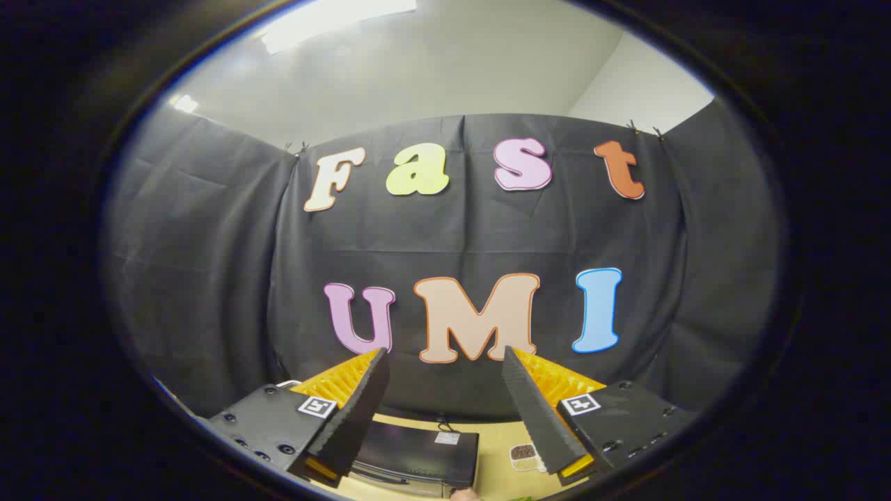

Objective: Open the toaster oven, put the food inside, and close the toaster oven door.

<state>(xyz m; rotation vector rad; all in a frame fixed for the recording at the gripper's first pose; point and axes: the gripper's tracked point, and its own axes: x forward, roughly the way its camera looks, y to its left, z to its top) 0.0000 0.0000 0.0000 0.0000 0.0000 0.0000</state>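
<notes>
My gripper (445, 356) is held high and stands open, with nothing between its fingers; the fingertips point at the booth's cloth wall. Far below, between the fingers, lies the black toaster oven (418, 456) on a light wooden table (495, 463); I see its dark top with a small white label, and part of a handle at its near edge. To the right of the oven, close to the right finger, sits a small white dish with dark food (523, 456) in it. I cannot tell whether the oven door is open or shut.
Black cloth walls close the booth behind and on both sides of the table. A small pale thing (465, 494) peeks in at the table's near edge, below the oven.
</notes>
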